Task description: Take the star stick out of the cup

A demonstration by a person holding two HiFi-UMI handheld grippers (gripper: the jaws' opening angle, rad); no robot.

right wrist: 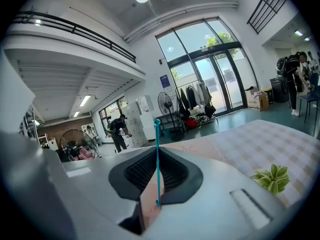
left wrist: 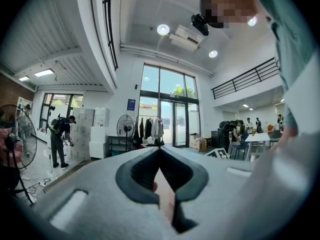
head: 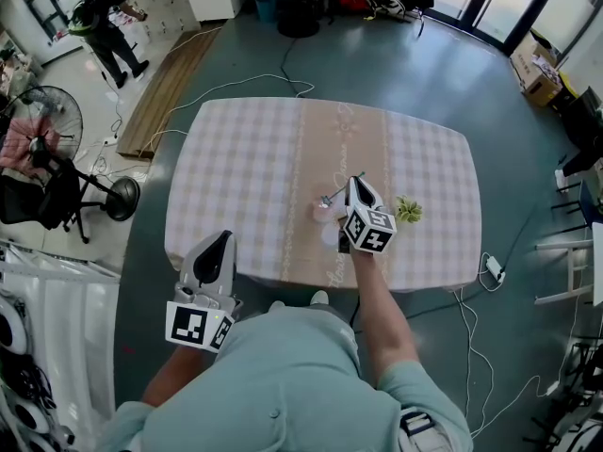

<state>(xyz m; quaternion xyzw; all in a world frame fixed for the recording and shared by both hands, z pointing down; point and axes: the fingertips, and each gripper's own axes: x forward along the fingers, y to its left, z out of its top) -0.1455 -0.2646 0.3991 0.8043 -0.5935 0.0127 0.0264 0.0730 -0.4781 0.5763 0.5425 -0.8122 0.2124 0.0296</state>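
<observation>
Shirt: pale green shirt (head: 283, 375) fills the bottom of the head view, right under the camera.
Stick: thin teal stick (right wrist: 157, 134) clamped crosswise in the right gripper; it rises straight above the jaws in the right gripper view. In the head view the stick (head: 341, 190) slants from the jaw tips down to the left, its far end over the cup; I cannot tell whether that end is clear of the cup.
Right gripper: right gripper (head: 357, 183) (right wrist: 156, 150) has its jaws pressed together on the stick, above the table's near half.
Cup: small pale pink cup (head: 323, 213) on the table's beige middle strip, just left of the right gripper.
Plant: small green plant (head: 408, 209) (right wrist: 271, 178) on the table, to the right of the right gripper.
Table: checked cloth covers the table (head: 254, 158).
Left gripper: left gripper (head: 223, 237) (left wrist: 160, 151) has its jaws together with nothing between them, off the table's near left edge, close to the body.
Room: fan (head: 57, 158) and a person (head: 108, 22) on the floor (head: 490, 111) at far left.
</observation>
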